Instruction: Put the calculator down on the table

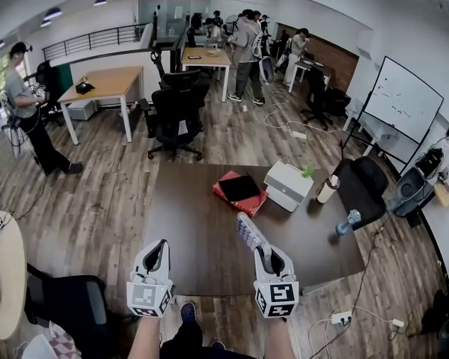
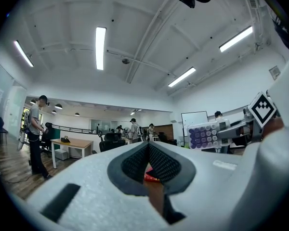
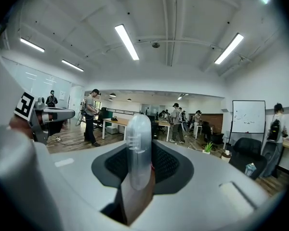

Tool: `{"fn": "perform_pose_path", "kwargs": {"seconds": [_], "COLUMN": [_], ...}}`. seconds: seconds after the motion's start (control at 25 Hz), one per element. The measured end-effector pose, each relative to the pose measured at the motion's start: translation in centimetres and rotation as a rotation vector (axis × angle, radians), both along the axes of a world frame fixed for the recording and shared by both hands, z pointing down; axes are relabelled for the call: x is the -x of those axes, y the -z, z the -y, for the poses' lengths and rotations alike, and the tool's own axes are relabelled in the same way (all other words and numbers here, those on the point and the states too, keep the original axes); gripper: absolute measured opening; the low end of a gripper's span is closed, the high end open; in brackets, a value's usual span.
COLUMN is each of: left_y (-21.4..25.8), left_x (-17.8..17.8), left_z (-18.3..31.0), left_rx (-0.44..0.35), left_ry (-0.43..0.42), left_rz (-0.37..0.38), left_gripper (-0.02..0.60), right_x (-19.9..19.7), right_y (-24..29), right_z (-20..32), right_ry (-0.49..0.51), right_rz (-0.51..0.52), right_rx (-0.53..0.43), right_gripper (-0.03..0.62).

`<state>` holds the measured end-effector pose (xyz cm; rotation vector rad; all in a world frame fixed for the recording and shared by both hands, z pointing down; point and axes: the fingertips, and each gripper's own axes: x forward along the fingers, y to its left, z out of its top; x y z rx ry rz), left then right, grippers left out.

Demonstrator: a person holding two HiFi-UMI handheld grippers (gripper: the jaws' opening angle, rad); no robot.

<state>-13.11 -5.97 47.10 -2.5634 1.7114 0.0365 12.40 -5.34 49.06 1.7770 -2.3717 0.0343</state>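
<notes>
On our right gripper (image 1: 265, 257) the fingers clamp the calculator (image 1: 248, 232), held on edge above the near side of the dark counter (image 1: 194, 223); on our left gripper (image 1: 159, 247) the fingers are together, holding nothing

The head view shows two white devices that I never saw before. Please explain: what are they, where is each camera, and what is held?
There is no robot: a person holds one tool in each hand. The head view looks down from the person's head onto a dark table. Each gripper view comes from a camera riding on that tool. The right hand-held gripper clamps a calculator above the table; the left hand-held gripper is closed and empty. A red folder and a white box lie on the table.
</notes>
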Motion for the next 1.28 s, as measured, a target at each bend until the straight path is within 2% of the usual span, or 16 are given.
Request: {"fn": "perform_pose_path", "kwargs": {"seconds": [0.36, 0.56, 0.84, 1.28], "left_y": [1.0, 1.1, 0.9, 0.5], "left_x": [2.6, 3.9, 4.0, 2.1], "left_z": [12.8, 17.2, 20.8, 24.1], "left_rx": [-0.019, -0.019, -0.01, -0.019], "left_ry": [-0.058, -0.086, -0.097, -0.057], "left_rz": [-0.005, -0.007, -0.018, -0.027], "left_gripper": [-0.005, -0.005, -0.005, -0.005], "right_x": [2.5, 3.2, 3.0, 1.3], "right_y": [0.4, 0.5, 0.9, 0.2], "right_z": [11.6, 15.7, 19.3, 24.1], "right_ry": [-0.065, -0.102, -0.118, -0.059], "right_rz": [-0.014, -0.013, -0.007, -0.015], "right_rx": [-0.001, 0.002, 0.004, 0.01], "right_gripper": [0.117, 0.117, 0.117, 0.117]}}
